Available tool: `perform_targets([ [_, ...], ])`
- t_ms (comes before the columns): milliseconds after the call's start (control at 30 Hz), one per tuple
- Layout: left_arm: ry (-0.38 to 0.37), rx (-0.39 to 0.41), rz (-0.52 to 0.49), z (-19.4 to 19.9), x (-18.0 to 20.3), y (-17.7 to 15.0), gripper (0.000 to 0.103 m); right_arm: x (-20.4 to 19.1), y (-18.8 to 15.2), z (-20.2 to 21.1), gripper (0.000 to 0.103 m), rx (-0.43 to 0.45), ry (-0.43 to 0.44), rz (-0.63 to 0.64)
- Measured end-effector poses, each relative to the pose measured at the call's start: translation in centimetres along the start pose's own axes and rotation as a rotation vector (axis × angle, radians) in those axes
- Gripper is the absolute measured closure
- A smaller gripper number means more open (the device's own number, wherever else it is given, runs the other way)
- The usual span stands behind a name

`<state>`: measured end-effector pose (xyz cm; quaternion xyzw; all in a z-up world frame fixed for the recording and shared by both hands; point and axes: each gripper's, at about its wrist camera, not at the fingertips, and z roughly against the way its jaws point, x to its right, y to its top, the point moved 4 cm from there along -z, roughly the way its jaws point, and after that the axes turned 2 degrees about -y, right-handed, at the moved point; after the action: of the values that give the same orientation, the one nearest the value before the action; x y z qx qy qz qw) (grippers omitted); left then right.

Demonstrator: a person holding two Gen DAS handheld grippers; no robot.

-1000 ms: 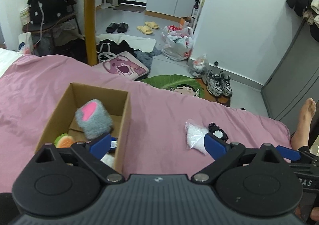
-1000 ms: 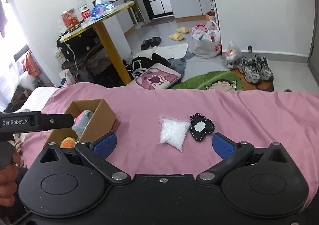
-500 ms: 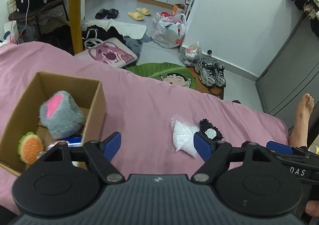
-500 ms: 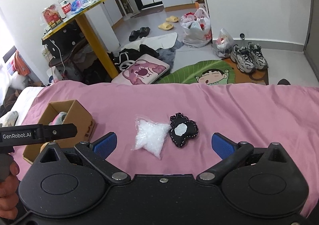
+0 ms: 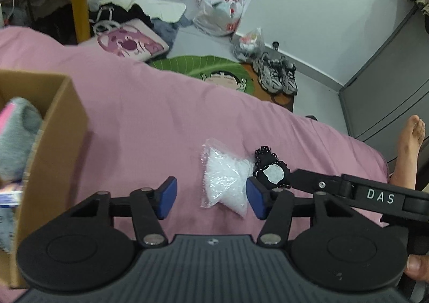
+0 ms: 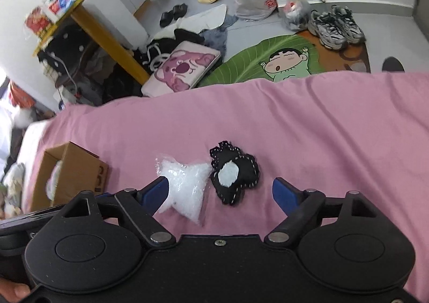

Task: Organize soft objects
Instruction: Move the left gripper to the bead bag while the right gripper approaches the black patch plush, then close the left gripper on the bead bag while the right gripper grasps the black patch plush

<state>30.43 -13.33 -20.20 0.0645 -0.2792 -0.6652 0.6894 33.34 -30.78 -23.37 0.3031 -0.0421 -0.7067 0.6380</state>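
Pink bedding gives underfoot, so both grippers, left and right, jaws apart, should straddle bag and black plush right of the box, then press down before closing.

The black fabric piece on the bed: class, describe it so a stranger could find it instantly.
Start at the pink bedspread and pass the cardboard box at its left. Two small items lie side by side; the black fabric piece is the right one, scalloped, white-stitched, with a white patch, unlike the clear bag of white filling.

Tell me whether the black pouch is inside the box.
No: the black pouch lies on the pink sheet, apart from the box.
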Motion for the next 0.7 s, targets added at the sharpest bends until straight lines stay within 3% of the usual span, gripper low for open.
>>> perform_targets([
  [533,-0.018,-0.05,0.226,-5.7,-1.1,-0.3,0.049,2.2,1.2,-4.3,0.022,-0.114,-0.015,-0.049],
  [700,-0.038,-0.064,0.3,-6.5,-1.3,-0.8,0.062,2.9,0.8,-5.1,0.023,-0.115,-0.016,-0.084],
])
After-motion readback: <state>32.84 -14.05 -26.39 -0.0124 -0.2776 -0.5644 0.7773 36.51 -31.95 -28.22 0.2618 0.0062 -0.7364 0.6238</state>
